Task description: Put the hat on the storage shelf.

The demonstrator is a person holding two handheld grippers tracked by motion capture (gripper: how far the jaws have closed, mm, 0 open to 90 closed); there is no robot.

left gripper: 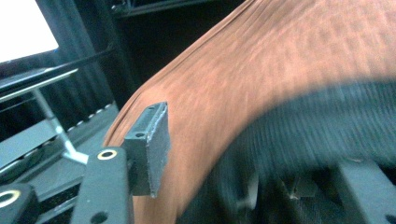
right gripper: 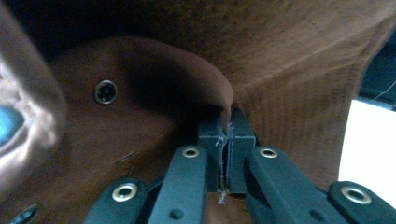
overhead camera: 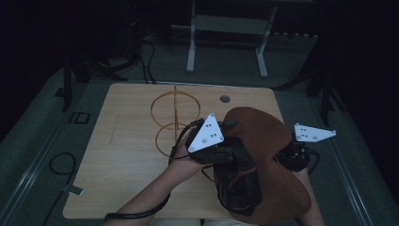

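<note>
A brown wide-brimmed hat [overhead camera: 263, 136] is held up over the right part of the wooden table [overhead camera: 127, 160]. My right gripper [right gripper: 226, 140] is shut on a fold of the hat [right gripper: 299, 56], close to a metal eyelet [right gripper: 106, 91]; from above this gripper [overhead camera: 294, 155] sits at the hat's right edge, its tips hidden under the brim. My left gripper [overhead camera: 221, 150] is at the hat's left side. Its jaws stand wide apart, with one pad [left gripper: 152, 144] against the hat's brown surface [left gripper: 261, 70] and dark ribbed material lower down.
A gold wire stand [overhead camera: 174, 120] made of two rings on a post rests on the table behind the left gripper. A round grommet hole [overhead camera: 225, 99] lies near the far edge. A white frame [overhead camera: 190, 47] and cables [overhead camera: 61, 165] are on the floor.
</note>
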